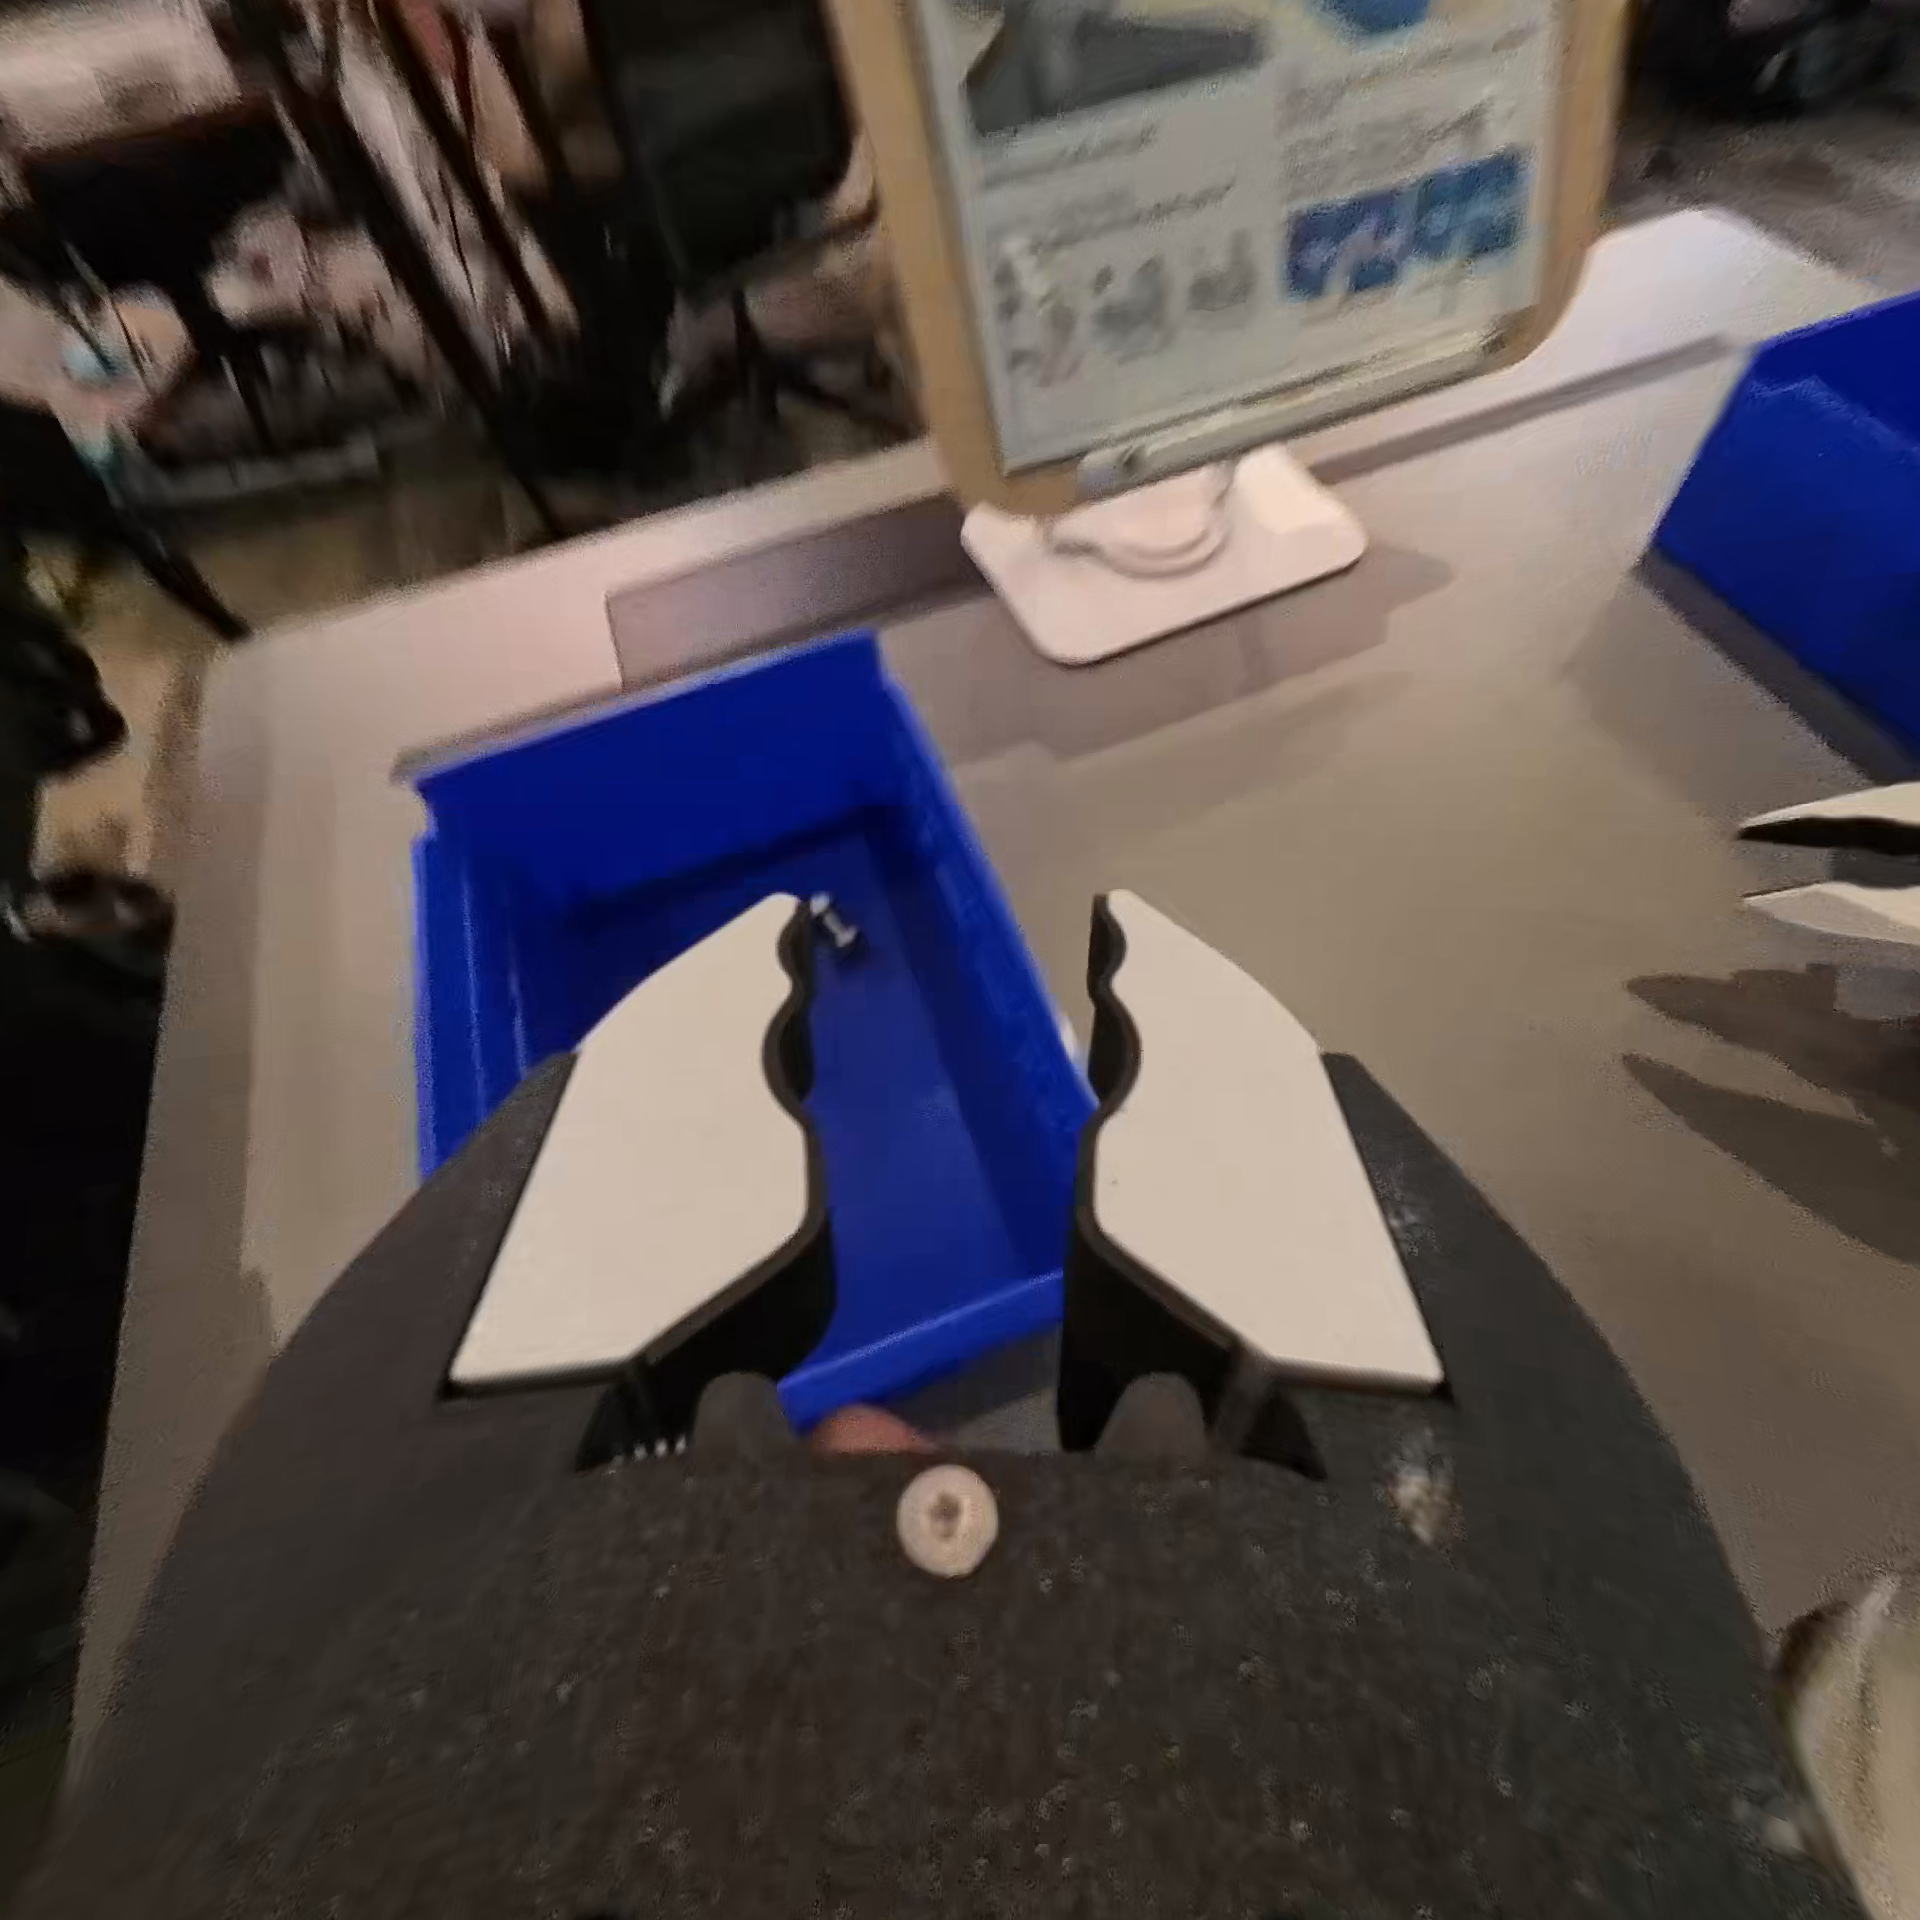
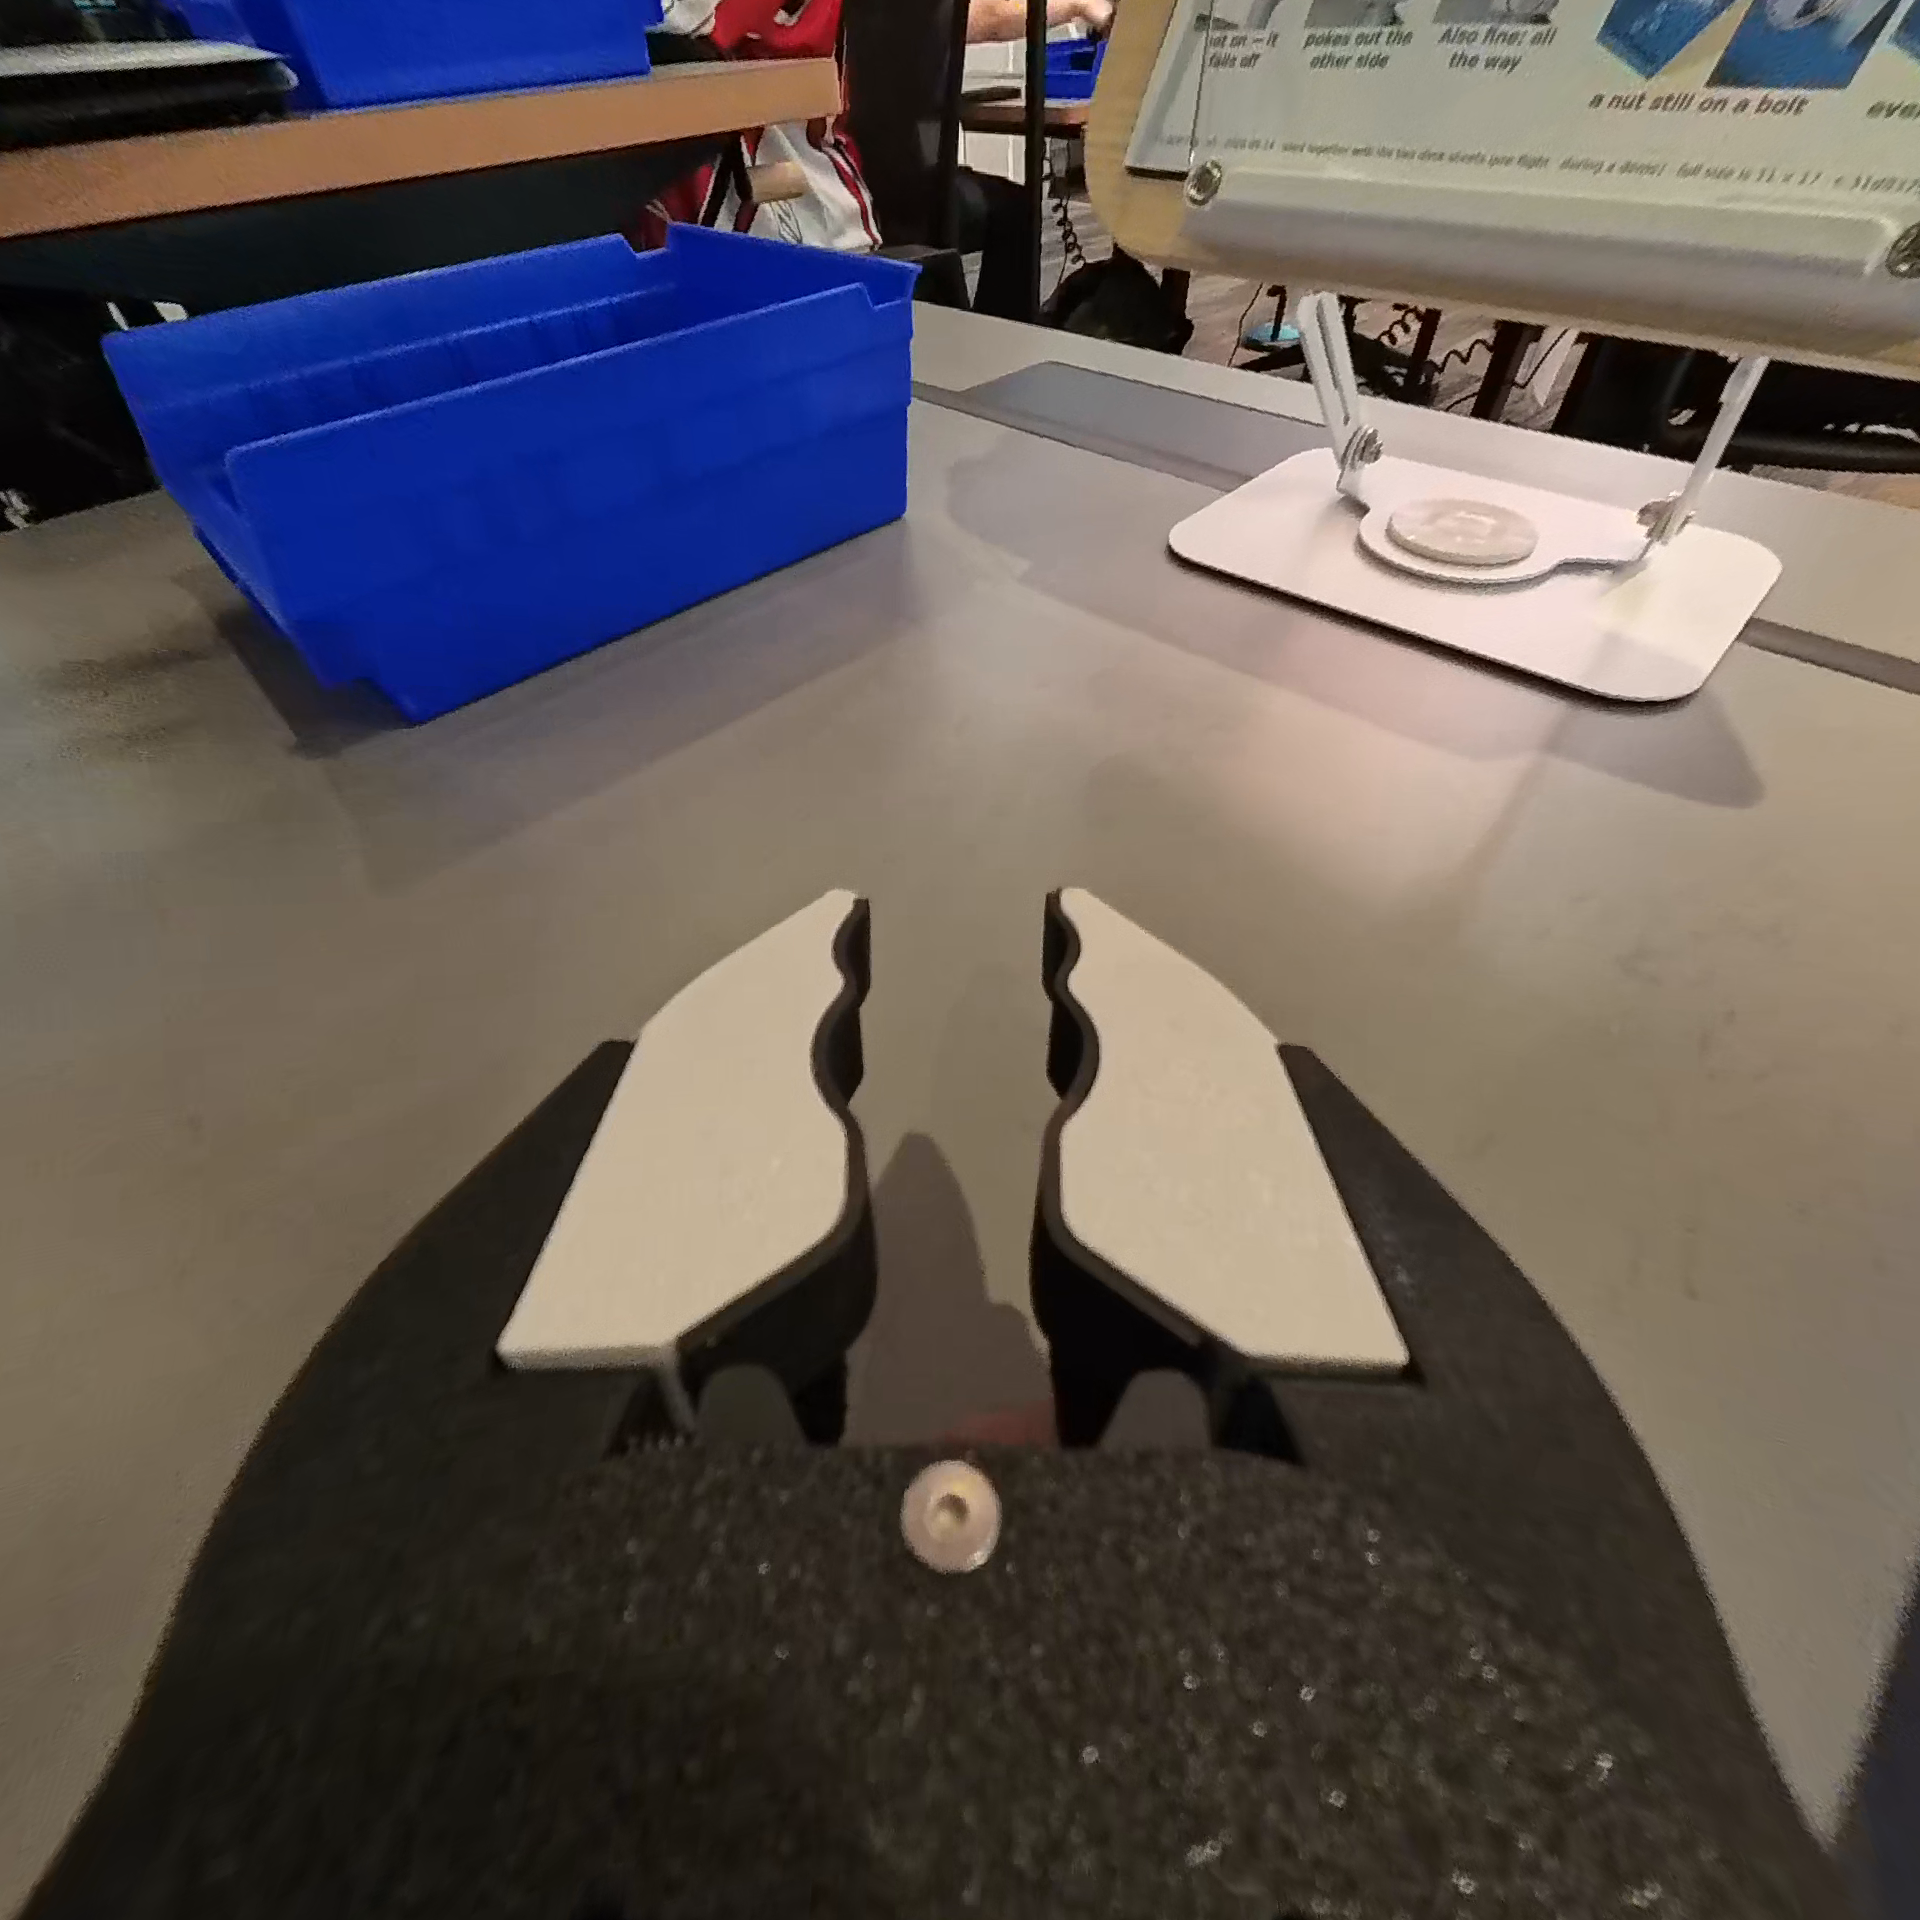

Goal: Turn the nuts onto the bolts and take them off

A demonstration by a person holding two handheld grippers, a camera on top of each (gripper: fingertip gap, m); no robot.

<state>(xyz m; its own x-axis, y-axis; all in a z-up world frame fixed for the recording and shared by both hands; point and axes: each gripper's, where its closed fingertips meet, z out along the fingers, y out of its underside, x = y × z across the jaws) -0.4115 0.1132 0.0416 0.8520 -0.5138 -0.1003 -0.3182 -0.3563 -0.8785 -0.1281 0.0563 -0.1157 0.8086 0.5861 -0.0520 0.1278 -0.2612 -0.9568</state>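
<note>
In the left wrist view, a small silver bolt lies on the floor of a blue bin, just past my left fingertip. My left gripper hangs over this bin, open and empty. My right gripper's tips show at the right edge of that view, close together. In the right wrist view, my right gripper is open and empty, low over the bare grey table. A blue bin stands ahead to its left; its inside is hidden. I see no nuts.
A framed instruction sheet on a white stand sits at the table's back; its base also shows in the right wrist view. Another blue bin is at the far right. Shelves and chairs stand beyond the table edge. About 35 cm separates my left fingertips from my right.
</note>
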